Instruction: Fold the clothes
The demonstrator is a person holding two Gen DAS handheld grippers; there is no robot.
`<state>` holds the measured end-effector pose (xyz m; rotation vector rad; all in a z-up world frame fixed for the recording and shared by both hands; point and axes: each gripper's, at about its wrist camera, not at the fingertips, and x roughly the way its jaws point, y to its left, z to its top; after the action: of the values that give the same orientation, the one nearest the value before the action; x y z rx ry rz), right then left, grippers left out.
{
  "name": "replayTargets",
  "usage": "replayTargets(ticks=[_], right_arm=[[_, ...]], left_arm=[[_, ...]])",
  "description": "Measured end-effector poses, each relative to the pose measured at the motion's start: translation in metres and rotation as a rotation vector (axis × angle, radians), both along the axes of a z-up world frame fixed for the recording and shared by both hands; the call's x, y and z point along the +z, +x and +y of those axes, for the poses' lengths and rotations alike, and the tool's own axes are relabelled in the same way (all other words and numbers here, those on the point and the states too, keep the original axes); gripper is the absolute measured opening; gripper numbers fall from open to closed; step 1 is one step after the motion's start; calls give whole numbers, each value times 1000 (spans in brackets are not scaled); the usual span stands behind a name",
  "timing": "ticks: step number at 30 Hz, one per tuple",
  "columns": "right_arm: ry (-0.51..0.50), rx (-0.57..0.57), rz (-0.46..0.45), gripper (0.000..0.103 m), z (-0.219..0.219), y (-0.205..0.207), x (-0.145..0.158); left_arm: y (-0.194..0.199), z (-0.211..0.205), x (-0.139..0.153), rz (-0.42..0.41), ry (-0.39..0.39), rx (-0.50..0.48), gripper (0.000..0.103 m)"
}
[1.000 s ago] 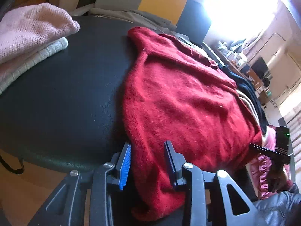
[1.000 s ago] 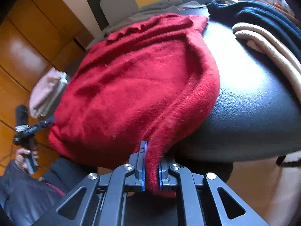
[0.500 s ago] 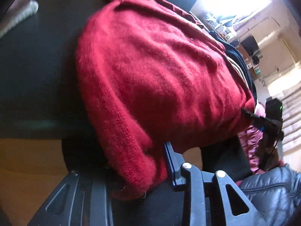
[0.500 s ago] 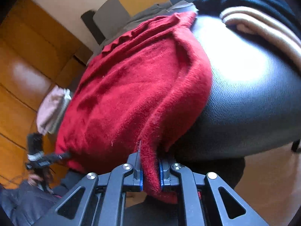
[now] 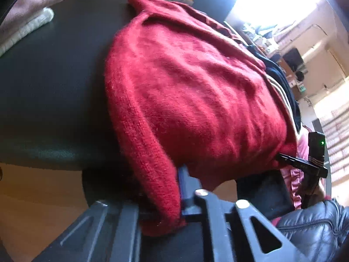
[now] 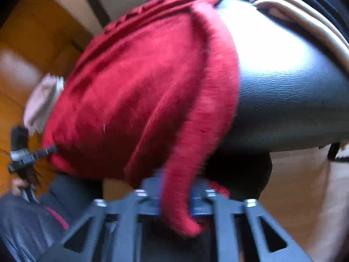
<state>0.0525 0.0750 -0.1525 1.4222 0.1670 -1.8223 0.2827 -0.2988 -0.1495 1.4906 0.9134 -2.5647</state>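
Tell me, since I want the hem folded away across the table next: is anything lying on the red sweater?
Nothing visible does. Both grippers, left and right, pinch the red sweater, whose top is bare on the black table.

Bare black leather-like tabletop [image 5: 54,76] is lying open left of the fuzzy red knit sweater [image 5: 192,96], bounded far left by folded pink and cream knitwear [image 5: 26,11]. On the right, bare tabletop is running to stacked cream and navy garments [image 6: 305,24].

The left gripper [image 5: 161,198], open a second ago, has closed on the fuzzy red knit sweater's [image 5: 192,100] 6 o'clock hem.
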Motion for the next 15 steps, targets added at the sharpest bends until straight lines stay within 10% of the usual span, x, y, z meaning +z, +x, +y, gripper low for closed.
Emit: replayTargets(ticks=[10,15], right_arm=[[-351,13,-52,10,-17,-33,77],[-330,-67,-104,10,-30,-73,54]], left_arm=[[-19,-40,57,280,115,15,6],[-59,-77,42,239,106,119,6]])
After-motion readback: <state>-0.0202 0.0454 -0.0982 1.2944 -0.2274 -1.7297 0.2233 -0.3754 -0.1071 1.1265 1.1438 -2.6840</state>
